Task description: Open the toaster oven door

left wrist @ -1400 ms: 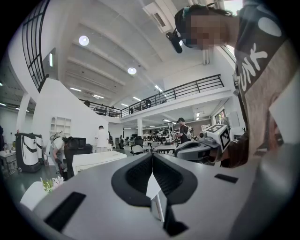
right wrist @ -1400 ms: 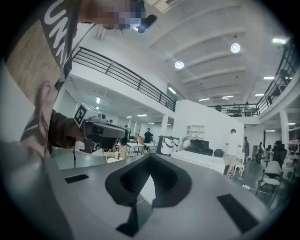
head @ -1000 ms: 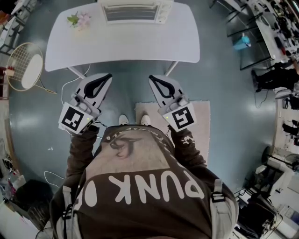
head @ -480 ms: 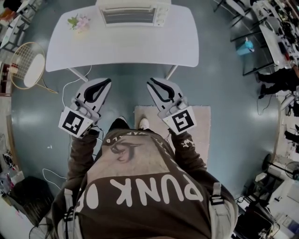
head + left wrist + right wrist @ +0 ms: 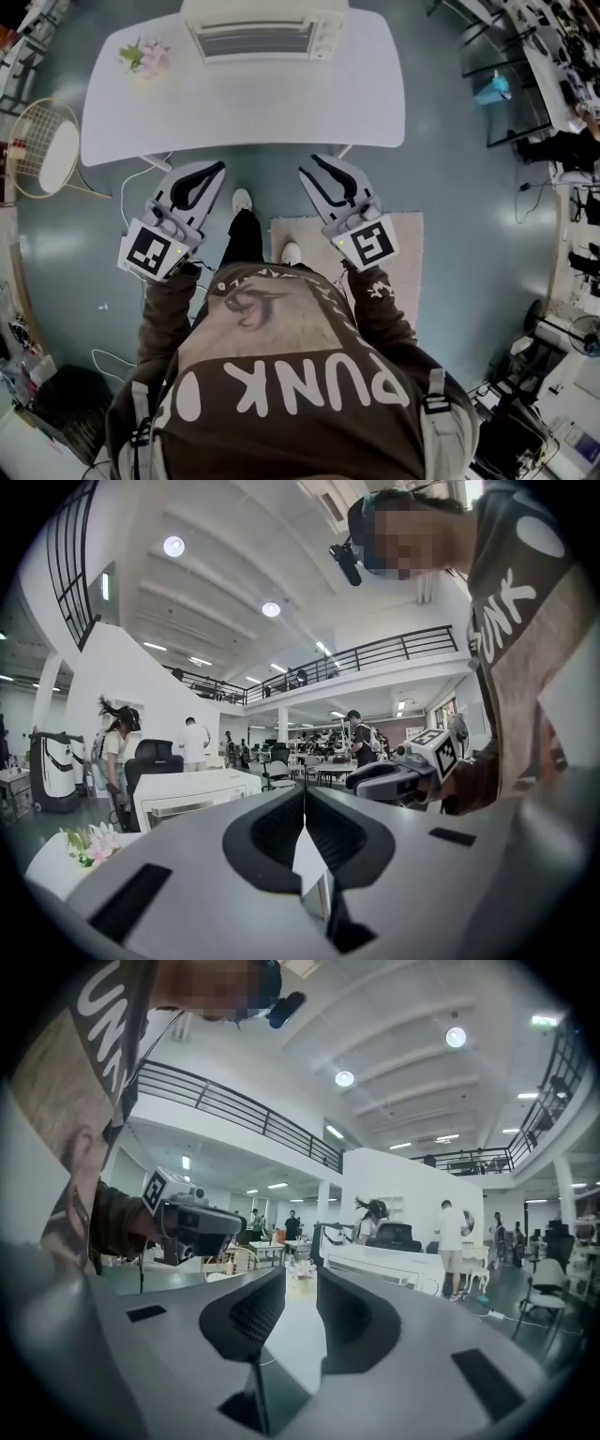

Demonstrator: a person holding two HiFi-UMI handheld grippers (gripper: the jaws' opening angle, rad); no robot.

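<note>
Toaster oven [image 5: 255, 33] sits at 12 o'clock in the head view, at the far edge of the white table [image 5: 234, 108], and its door looks closed. There's a little bunch of pink flowers [image 5: 141, 56] at its 9 o'clock on the same table. Both claws hang over the floor short of the table's near edge, well apart from the oven, tips pointing toward 12. Left claw [image 5: 219, 168] is pinched closed with nothing in it. Right claw [image 5: 307, 165] has a small gap between its jaws and is empty too.
</note>
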